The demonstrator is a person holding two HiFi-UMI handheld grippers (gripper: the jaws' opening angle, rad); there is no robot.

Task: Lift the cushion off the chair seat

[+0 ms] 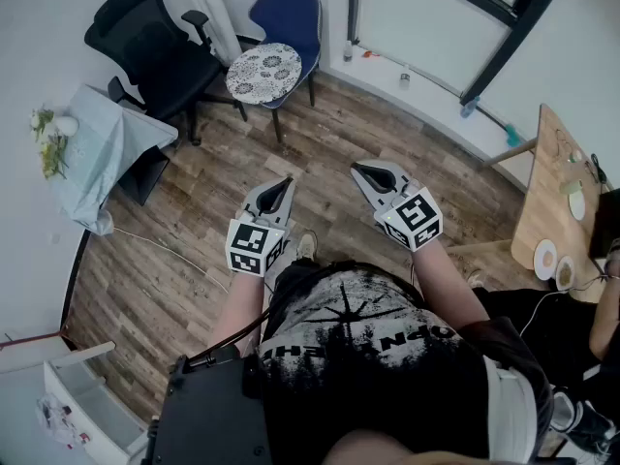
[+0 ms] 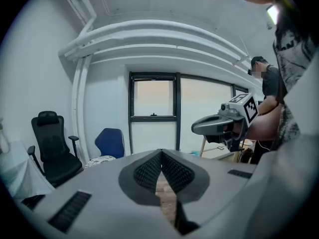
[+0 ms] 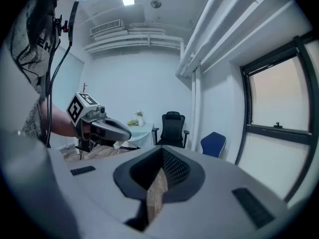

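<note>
Nothing's really started yet. The patterned cushion [image 1: 263, 71] lies flat on the blue chair [image 1: 291, 13] seat, untouched. The left gripper [image 1: 284, 182] and right gripper [image 1: 358, 170] are both closed, empty, and well short of that chair. Approach, grab and lift are all left.

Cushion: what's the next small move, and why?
Probably step toward the blue chair: the cushion lies on its seat, well ahead of both grippers, and the left gripper and right gripper are shut and empty.
</note>
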